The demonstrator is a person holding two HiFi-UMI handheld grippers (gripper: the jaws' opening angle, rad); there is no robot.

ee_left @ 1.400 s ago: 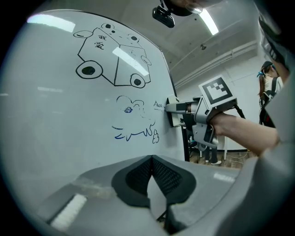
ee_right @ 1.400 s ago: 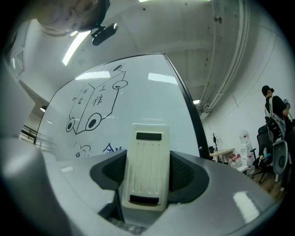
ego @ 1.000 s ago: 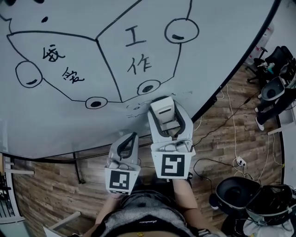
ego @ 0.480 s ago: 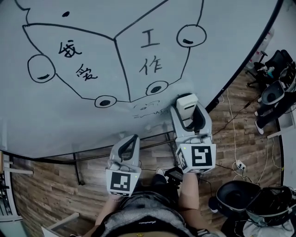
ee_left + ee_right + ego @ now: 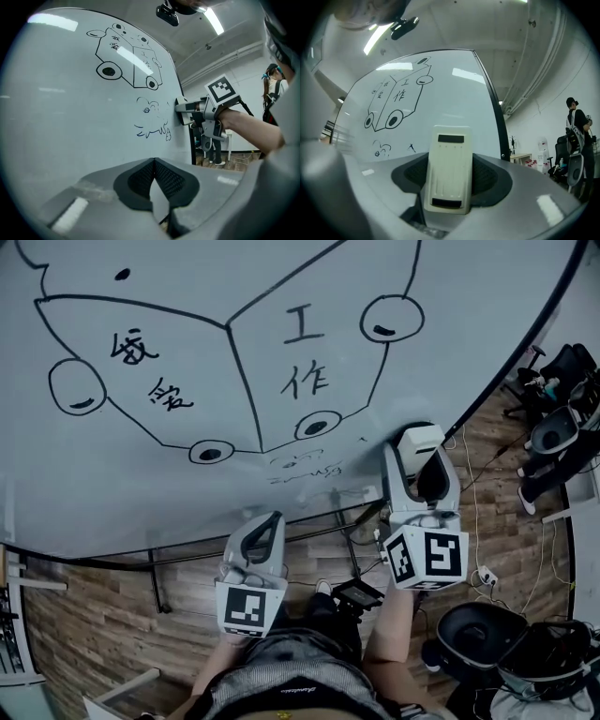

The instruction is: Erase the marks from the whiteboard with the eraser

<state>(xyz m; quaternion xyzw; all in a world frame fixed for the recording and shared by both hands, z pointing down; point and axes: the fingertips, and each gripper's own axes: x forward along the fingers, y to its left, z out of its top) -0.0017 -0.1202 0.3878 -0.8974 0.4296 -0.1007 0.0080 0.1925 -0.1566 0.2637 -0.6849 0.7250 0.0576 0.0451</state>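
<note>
The whiteboard [image 5: 187, 493] carries a large black drawing of a boxy vehicle [image 5: 234, 362] with wheels and written characters. Below it sits a small scribble [image 5: 302, 468], also seen as the scribble [image 5: 152, 124] in the left gripper view. My right gripper [image 5: 419, 454] is shut on a white eraser [image 5: 419, 438], held against the board's lower right part, to the right of the scribble. The eraser [image 5: 447, 164] stands upright between the right gripper's pads. My left gripper [image 5: 264, 524] hangs lower and to the left, shut and empty, its pads [image 5: 171, 180] meeting.
The board's black edge [image 5: 487, 381] runs diagonally at right, and its stand rail [image 5: 159, 587] shows below. Cables [image 5: 473, 521], a black bin [image 5: 478, 629] and office chairs [image 5: 562, 418] stand on the wooden floor at right. A person [image 5: 576, 136] stands far right.
My right gripper has slid the eraser rightward along the board's lower part, away from the scribble. The left gripper has stayed put.
</note>
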